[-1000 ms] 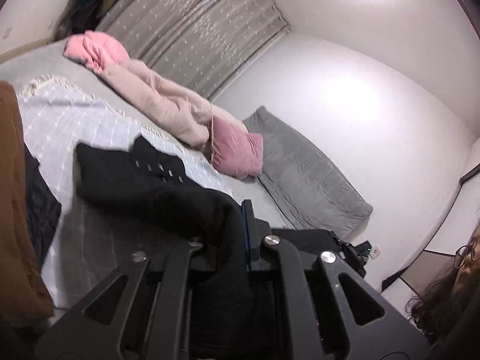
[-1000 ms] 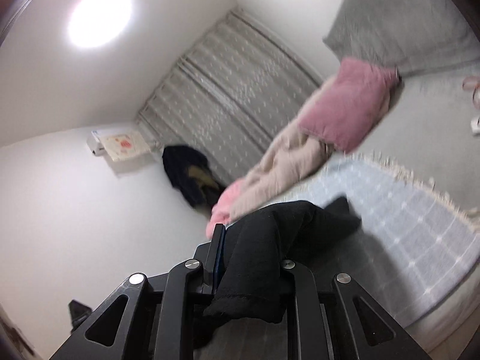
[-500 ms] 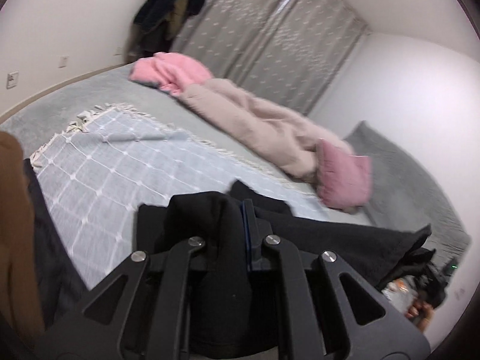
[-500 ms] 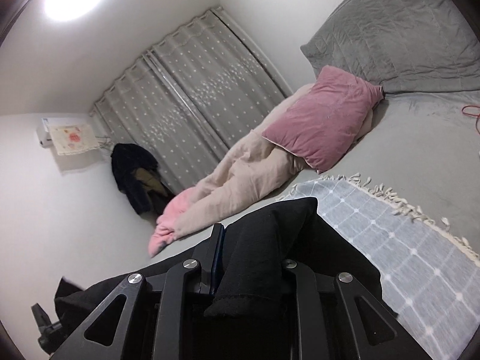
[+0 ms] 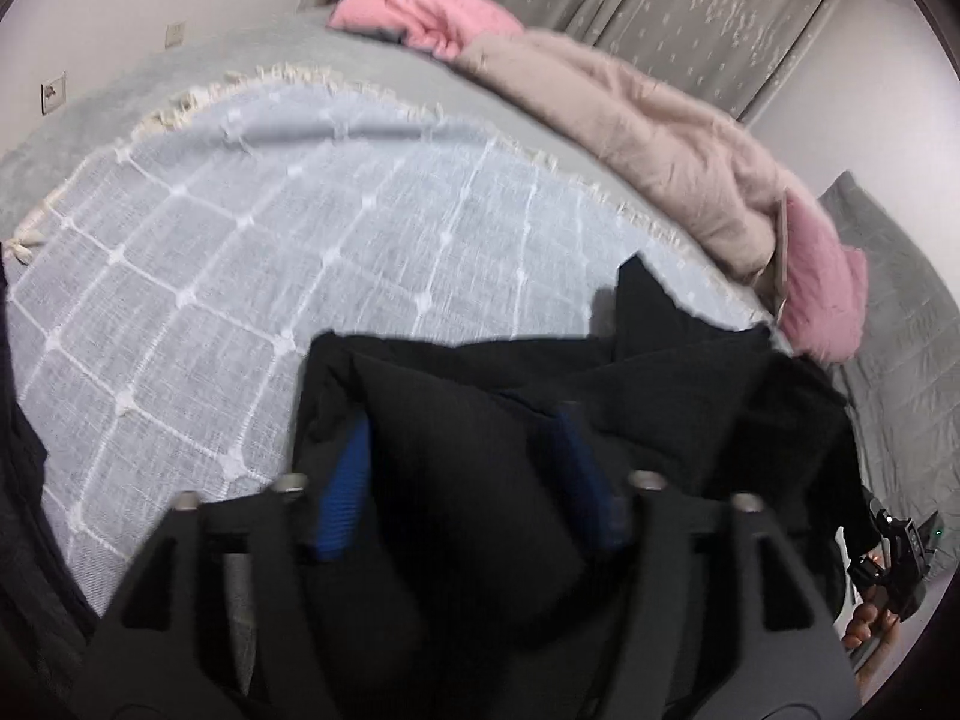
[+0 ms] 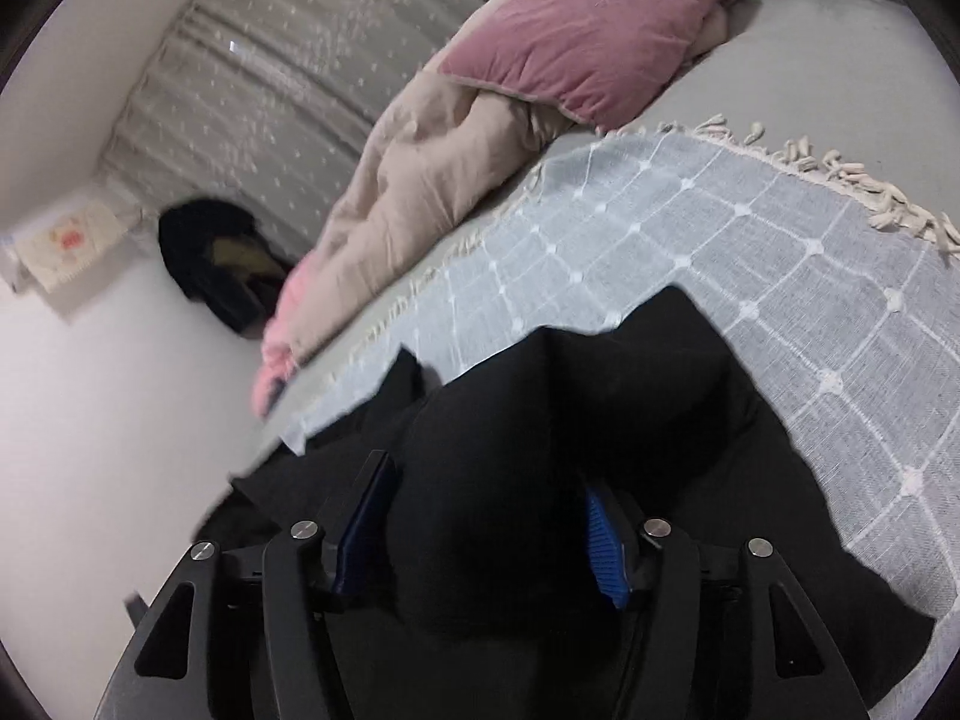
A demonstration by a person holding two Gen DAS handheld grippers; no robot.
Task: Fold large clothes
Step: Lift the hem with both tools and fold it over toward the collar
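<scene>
Black garment [image 5: 480, 420] is lying bunched between the blue pads of the left tool [image 5: 462, 480], and those jaws have just been opening: they are standing wide now, released, with the cloth slack in the gap and not pinched. Over in the right wrist view it is the same story. The right tool [image 6: 486, 522] is standing spread, its jaws having just been opening too, and a hump of the black garment [image 6: 570, 420] is sitting loose between the pads.

Moving outward, the dark cloth is spreading from the lower middle of both frames onto a pale blue checked blanket [image 5: 240, 252] with a fringed edge, which is covering the grey bed [image 5: 180, 72]. In the left wrist view a flap of the garment is poking up toward right of centre.

Beyond the blanket, a beige quilt [image 5: 630, 138] is running across the upper right of the left frame, with a pink bundle [image 5: 432, 18] at its upper end and a pink pillow [image 6: 588, 30] at the other, showing at the top of the right frame. Grey dotted curtains [image 6: 288, 60] are hanging behind, in the upper left of that frame.

A person's fingers [image 5: 864, 630] are gripping a dark device at the lower right edge of the left view.
</scene>
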